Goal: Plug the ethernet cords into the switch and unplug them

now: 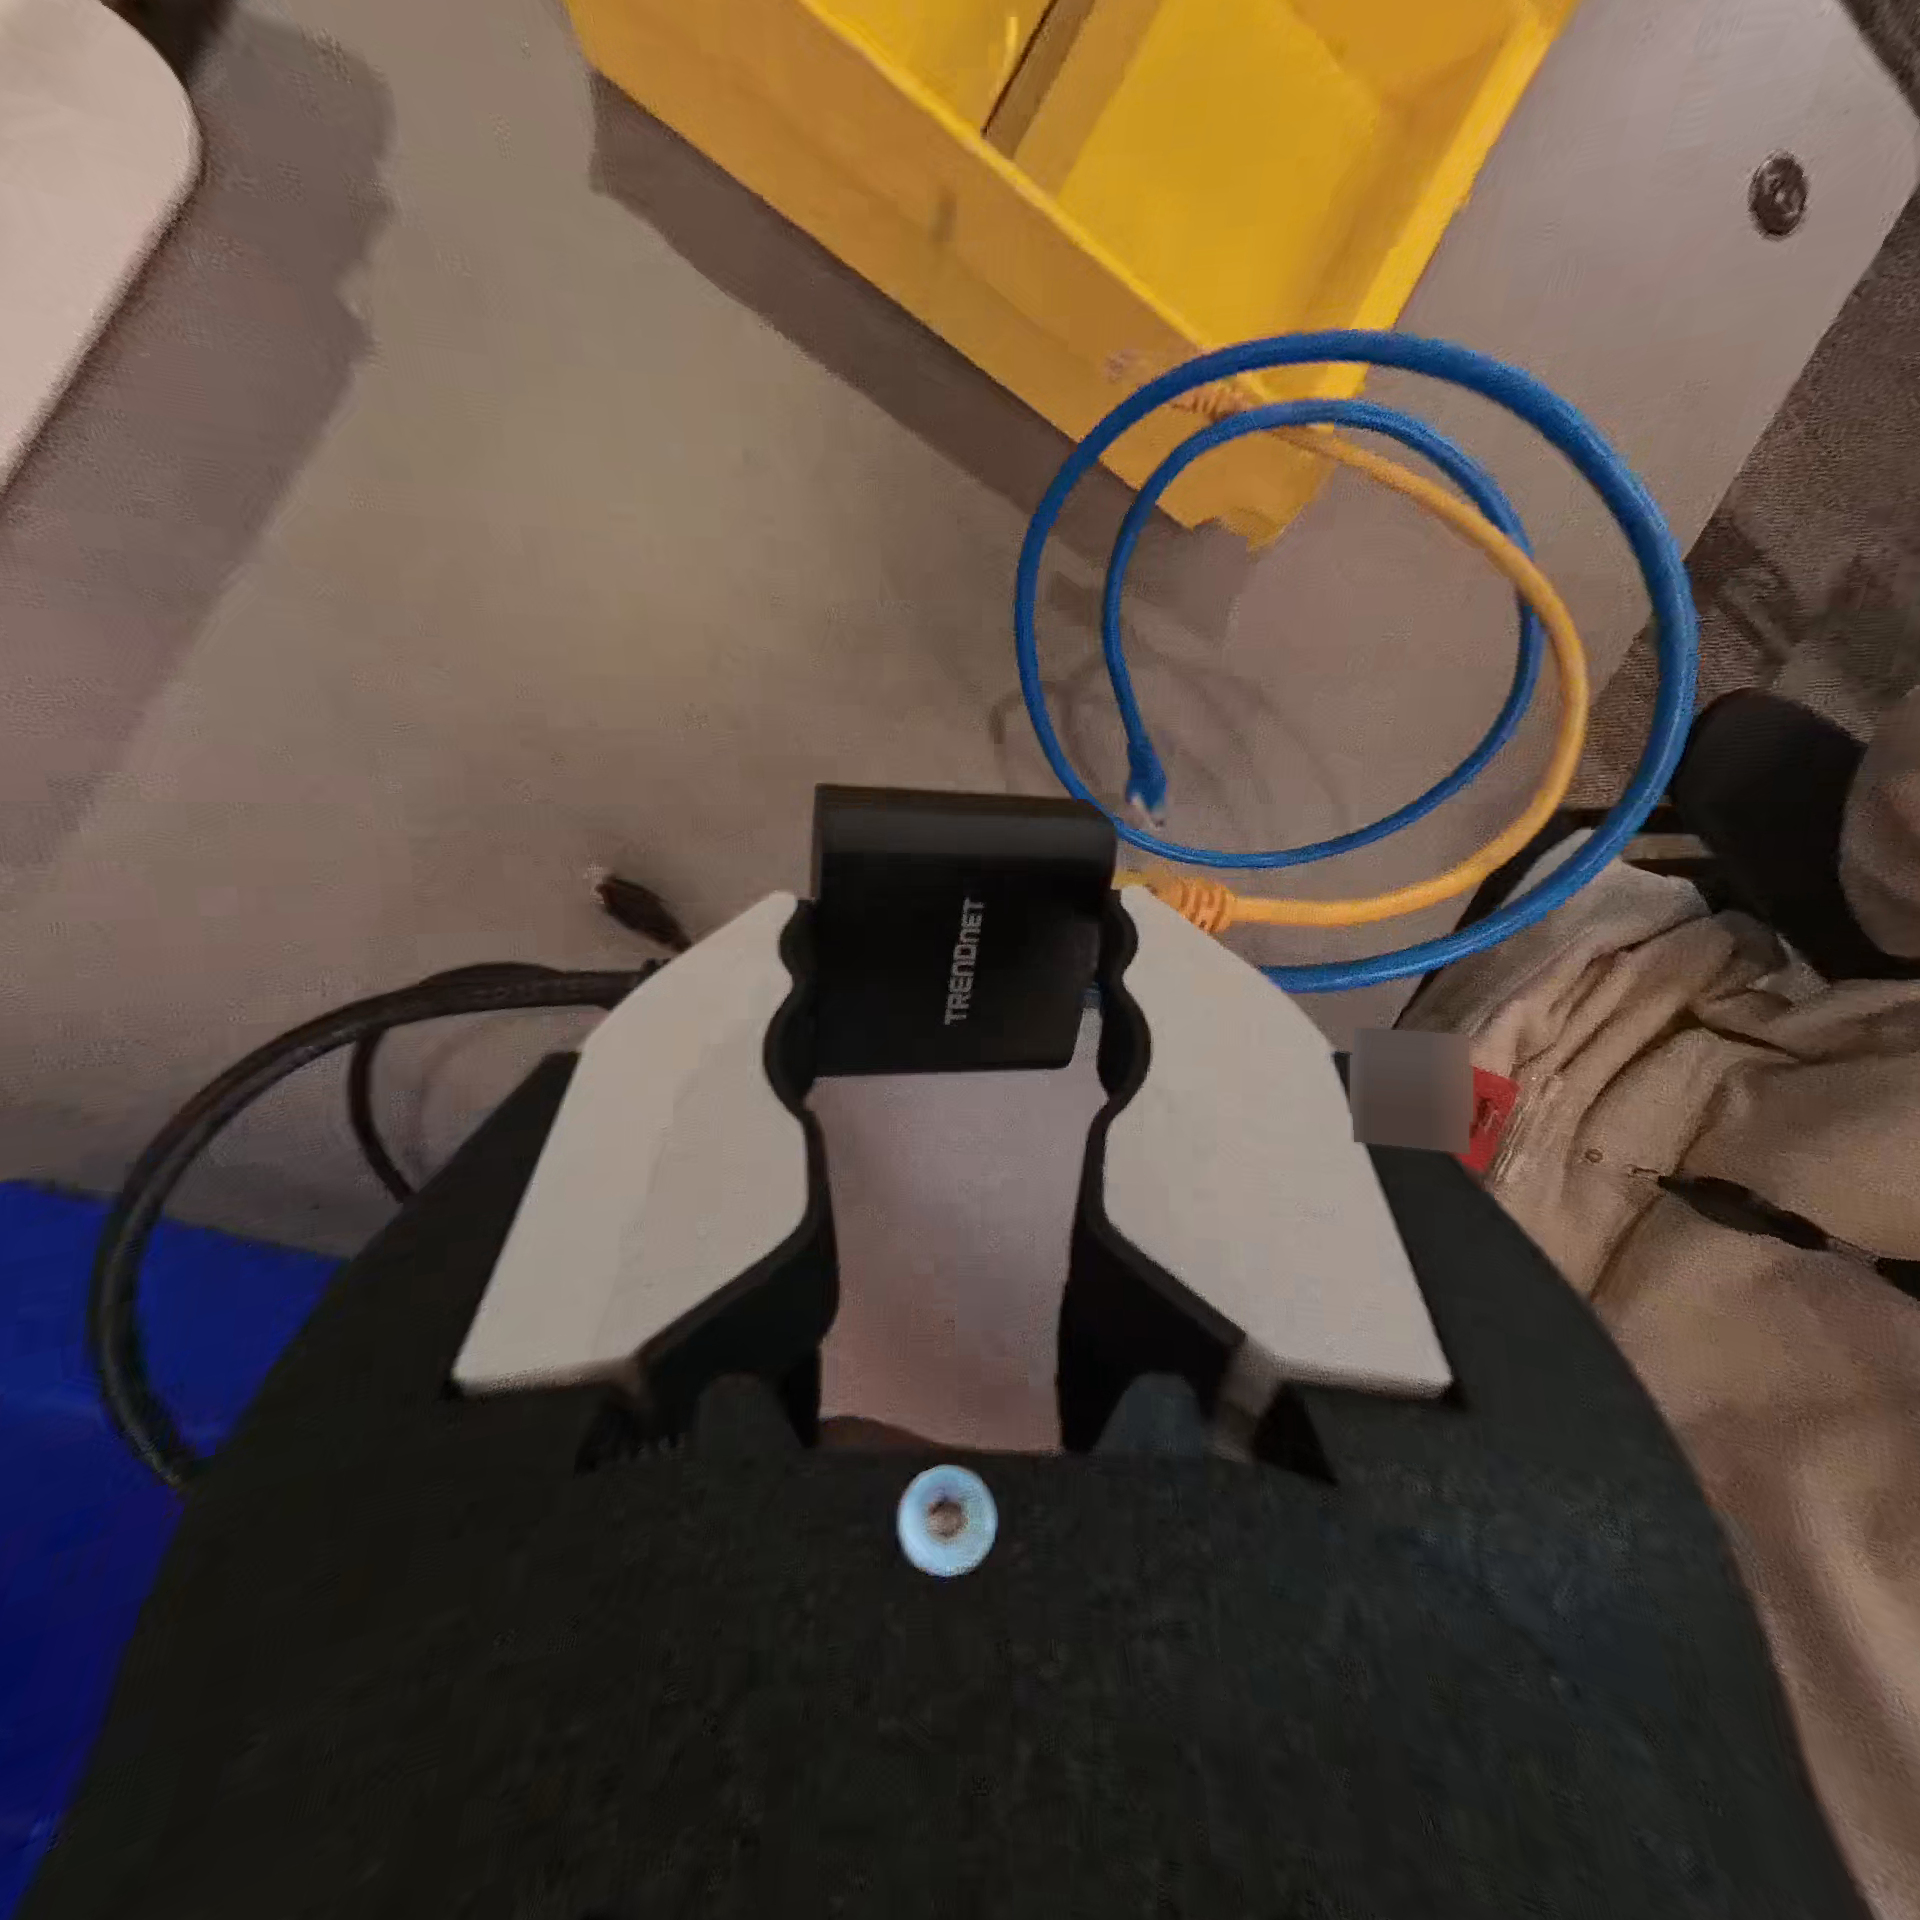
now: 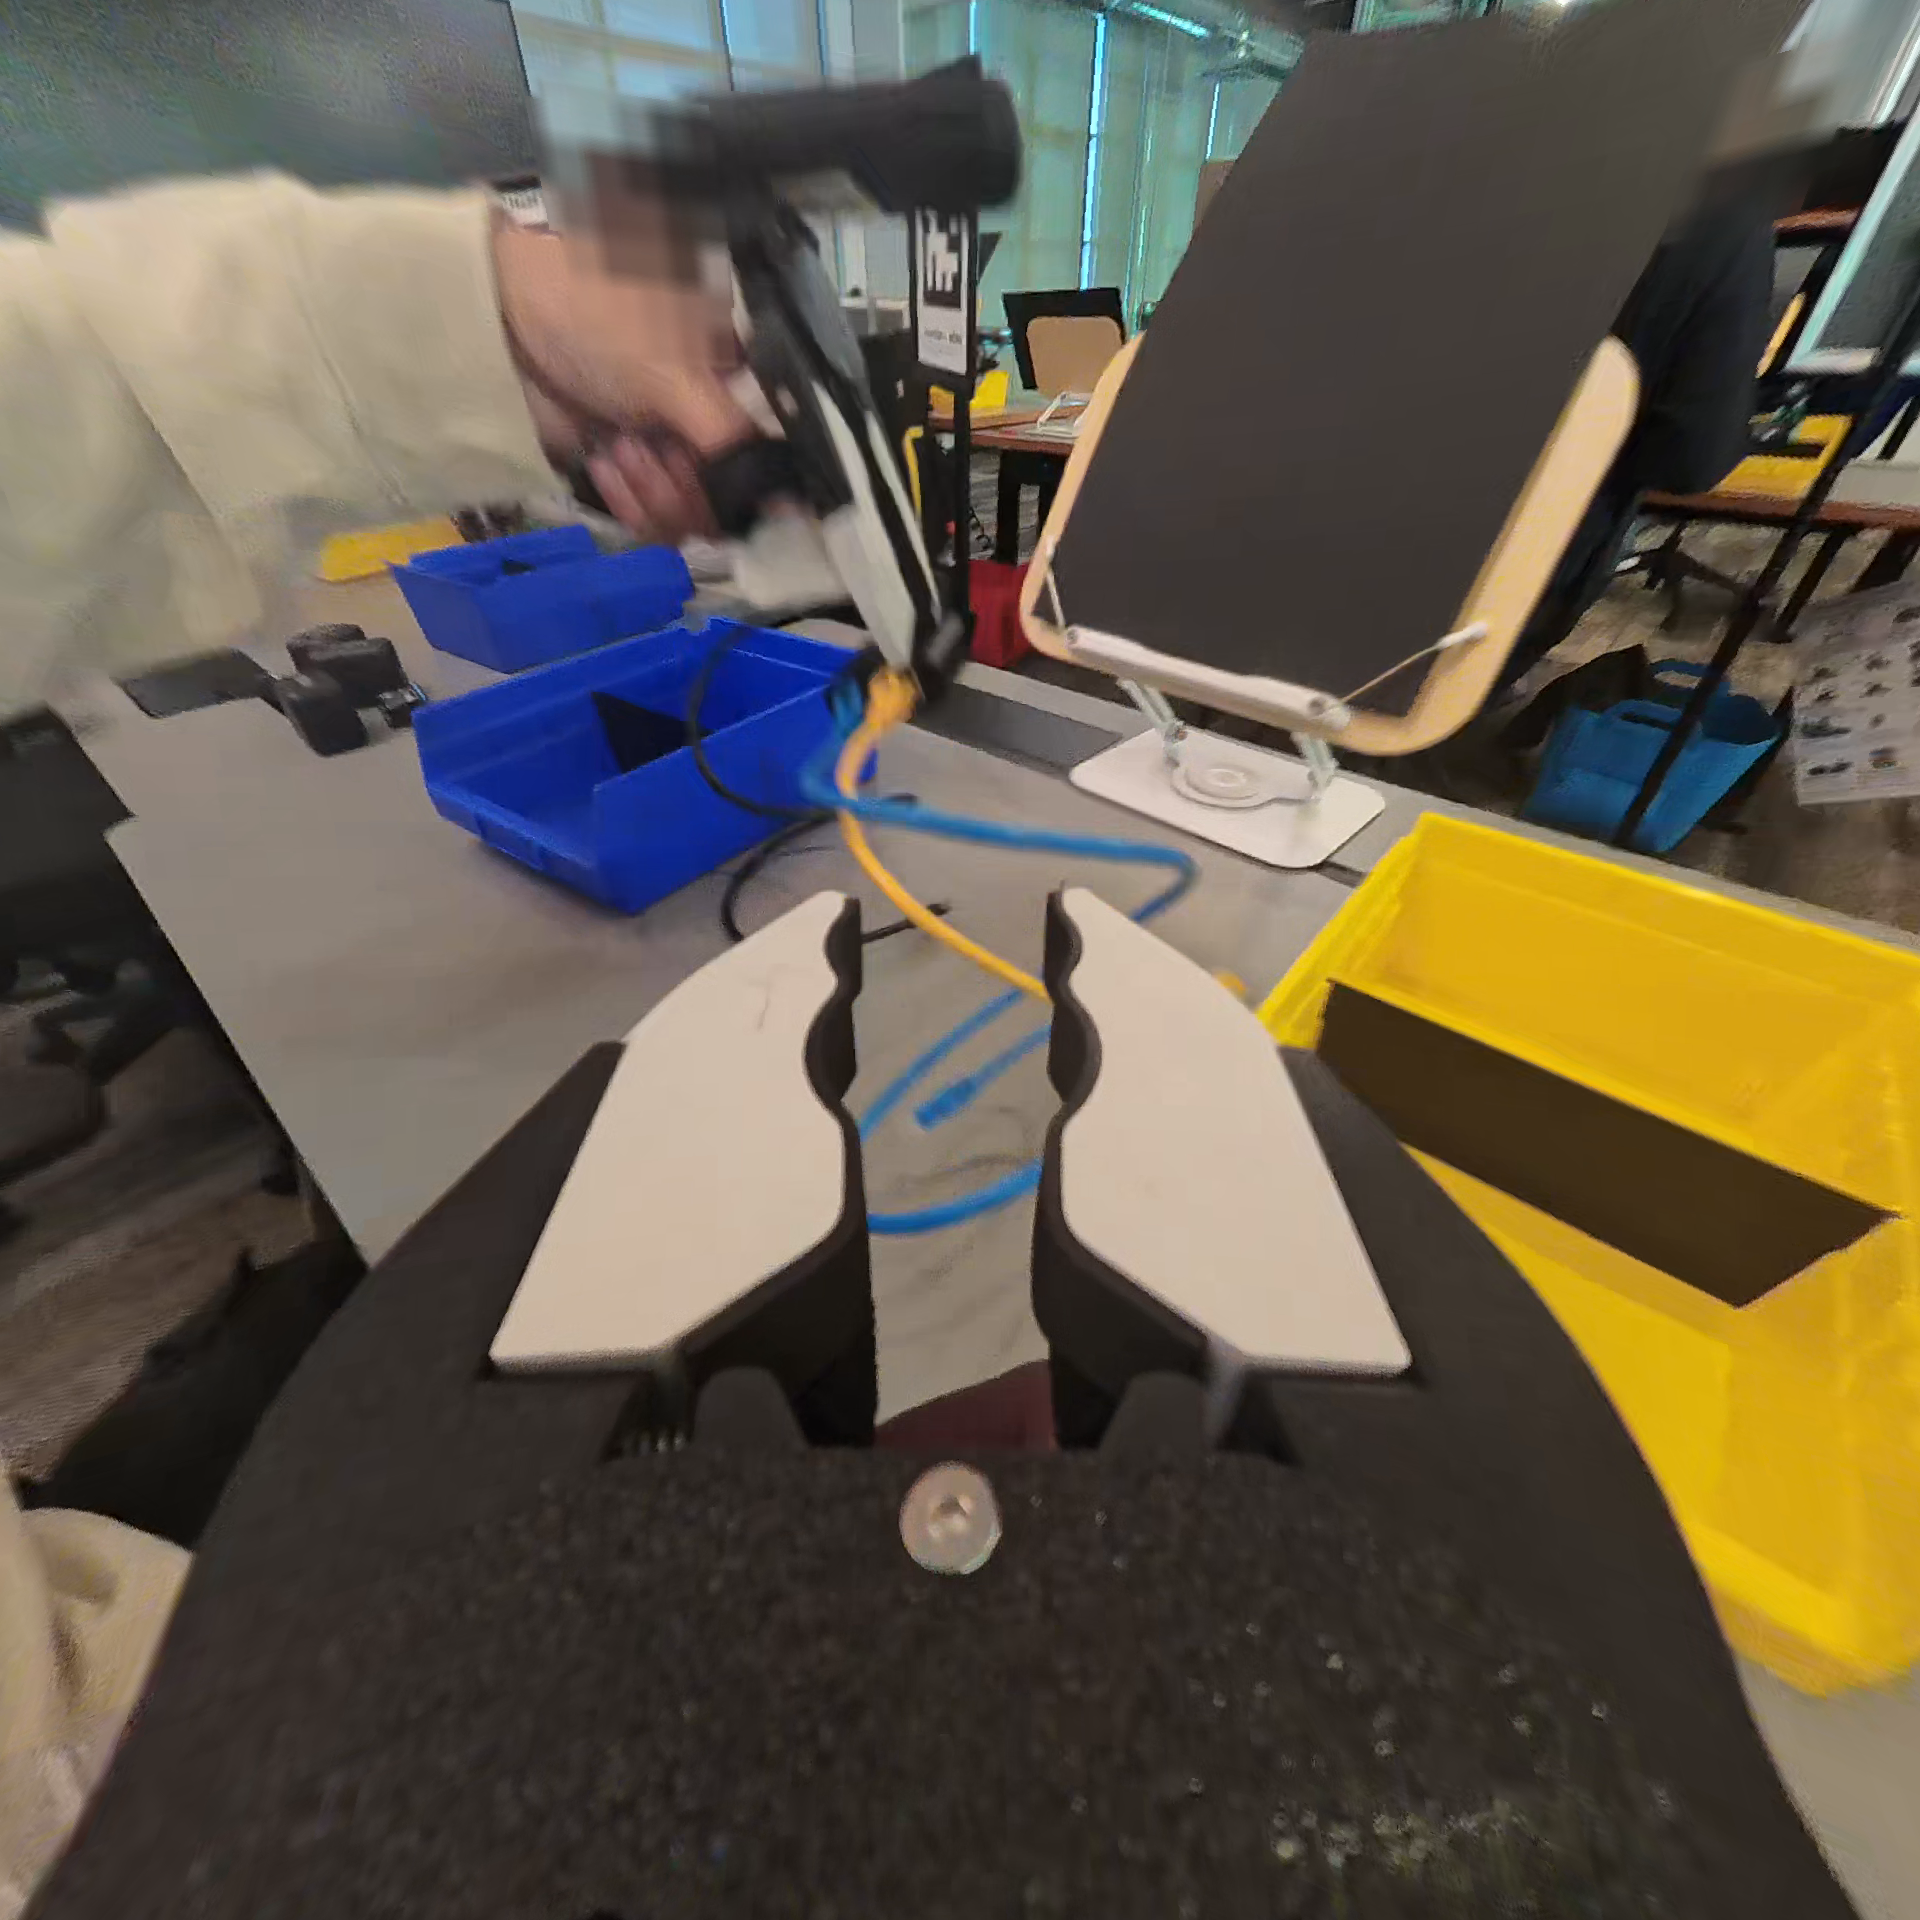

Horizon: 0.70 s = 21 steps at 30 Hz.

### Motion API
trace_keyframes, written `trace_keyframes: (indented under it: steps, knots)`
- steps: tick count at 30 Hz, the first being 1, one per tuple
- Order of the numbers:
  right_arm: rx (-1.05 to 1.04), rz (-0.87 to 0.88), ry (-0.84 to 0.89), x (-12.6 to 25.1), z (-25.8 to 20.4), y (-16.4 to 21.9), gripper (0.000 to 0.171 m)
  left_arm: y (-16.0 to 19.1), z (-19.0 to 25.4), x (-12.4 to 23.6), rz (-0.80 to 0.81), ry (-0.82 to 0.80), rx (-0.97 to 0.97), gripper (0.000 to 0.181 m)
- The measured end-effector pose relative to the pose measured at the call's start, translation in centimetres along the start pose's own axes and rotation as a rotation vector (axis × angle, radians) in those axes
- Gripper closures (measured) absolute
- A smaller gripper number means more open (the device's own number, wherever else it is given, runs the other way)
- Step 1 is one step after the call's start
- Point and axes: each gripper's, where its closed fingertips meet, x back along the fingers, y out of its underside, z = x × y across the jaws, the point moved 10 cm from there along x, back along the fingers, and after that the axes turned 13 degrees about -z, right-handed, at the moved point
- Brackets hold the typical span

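My left gripper [image 1: 954, 925] is shut on the small black switch [image 1: 935, 862] and holds it above the grey table [image 1: 520, 623]. An orange cord [image 1: 1558, 644] is plugged into the switch's right side. A blue cord [image 1: 1049, 582] coils beside it, and one end also reaches the switch. Its free plug [image 1: 1146, 795] hangs loose. In the right wrist view the left gripper [image 2: 914, 675] is farther off, with the orange cord [image 2: 914, 904] and blue cord [image 2: 1039, 831] trailing down to the table. My right gripper [image 2: 951, 914] is open and empty, low over the cords.
A yellow bin [image 1: 1091, 208] stands beyond the cords and shows at the right in the right wrist view [image 2: 1558, 935]. Blue bins [image 2: 582, 821] sit at the left, with a black cable [image 1: 208, 1091]. A black board on a stand [image 2: 1351, 364] is behind. A person's sleeve [image 2: 208, 416] is at the left. My right fingertips sit around 25 centimetres from my left ones.
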Motion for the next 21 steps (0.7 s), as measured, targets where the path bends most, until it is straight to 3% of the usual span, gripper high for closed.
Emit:
trace_keyframes:
  steps: [4,5,6,8,11,16,18,21]
  knots:
    - [-0.036,-0.124,-0.051,-6.4,-3.1,0.8,0.121,-0.4,-1.0,-6.3,-0.108,0.073,0.064,0.130]
    - [0.003,-0.179,-0.008,-8.3,-3.8,1.3,0.116,-0.3,-1.1,-7.2,-0.124,0.073,0.074,0.150]
    - [0.052,-0.222,0.038,-10.1,-4.3,1.7,0.114,-0.3,-1.2,-7.6,-0.116,0.103,0.089,0.181]
    - [0.175,-0.293,0.094,-13.2,-5.1,2.3,0.112,-0.4,-1.3,-7.7,-0.064,0.193,0.130,0.181]
    - [0.341,-0.433,0.205,-16.9,-4.7,3.8,0.112,0.1,-1.8,-7.6,-0.065,0.078,0.093,0.181]
    - [0.120,-0.551,-0.002,-16.6,-4.1,7.0,0.112,4.3,0.7,-7.8,-0.007,-0.115,-0.109,0.179]
    - [0.069,-0.560,-0.019,-16.4,-4.1,7.7,0.112,6.4,2.4,-8.7,0.038,-0.193,-0.158,0.157]
    - [0.085,-0.536,0.021,-16.4,-4.6,7.9,0.112,9.8,5.2,-10.5,0.182,-0.248,-0.177,0.150]
